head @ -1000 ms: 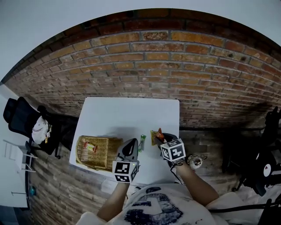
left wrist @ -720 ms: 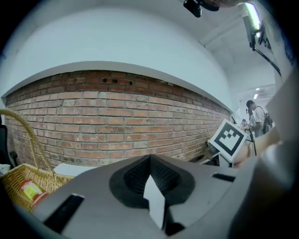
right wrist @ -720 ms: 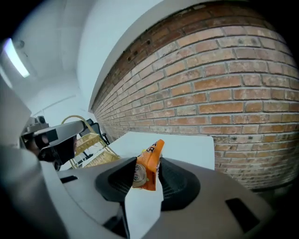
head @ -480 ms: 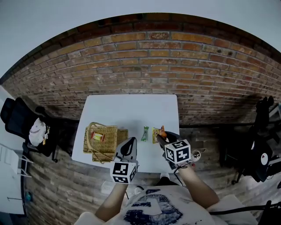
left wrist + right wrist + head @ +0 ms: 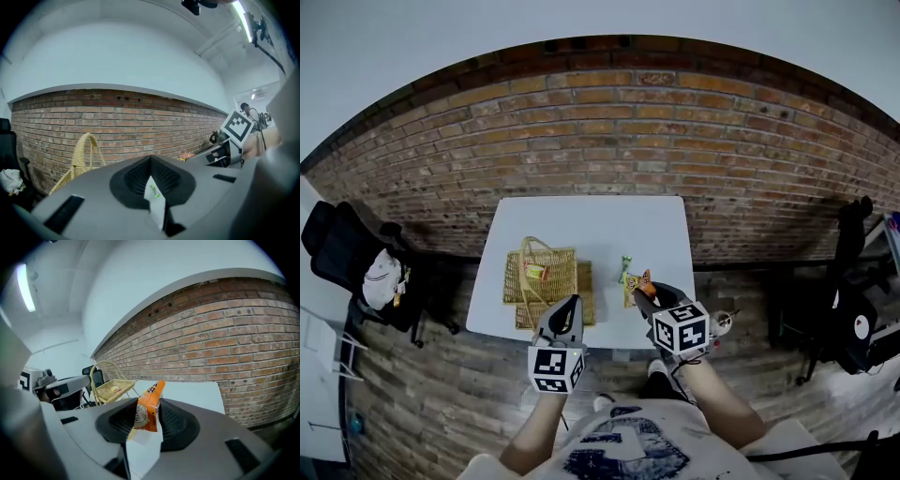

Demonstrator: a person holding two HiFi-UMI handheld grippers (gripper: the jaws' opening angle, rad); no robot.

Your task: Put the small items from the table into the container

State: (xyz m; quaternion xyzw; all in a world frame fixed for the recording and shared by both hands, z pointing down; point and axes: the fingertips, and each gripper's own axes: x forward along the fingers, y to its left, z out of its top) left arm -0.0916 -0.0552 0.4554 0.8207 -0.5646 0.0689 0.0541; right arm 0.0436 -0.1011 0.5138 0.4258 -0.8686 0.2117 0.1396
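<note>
A wicker basket [image 5: 546, 279] with an upright handle stands on the left half of the white table [image 5: 591, 230], with a small red-and-yellow packet [image 5: 534, 272] inside. My right gripper [image 5: 643, 292] is above the table's front right, its jaws closing on an orange snack packet [image 5: 149, 409] that sticks up between the pads. A yellow packet [image 5: 629, 292] lies under it and a green packet [image 5: 625, 265] just beyond. My left gripper [image 5: 571, 306] hovers at the basket's front right corner, shut and empty; the green packet [image 5: 153, 191] shows below its tips.
A brick wall [image 5: 609, 131] rises behind the table and brick paving surrounds it. A black chair [image 5: 342, 251] with a bag stands at the left, dark equipment [image 5: 853, 319] at the right. The table's far half is bare white.
Both grippers have drawn back toward me and risen, the right one carrying the orange packet. The basket now appears further right and nearer the table's middle.
</note>
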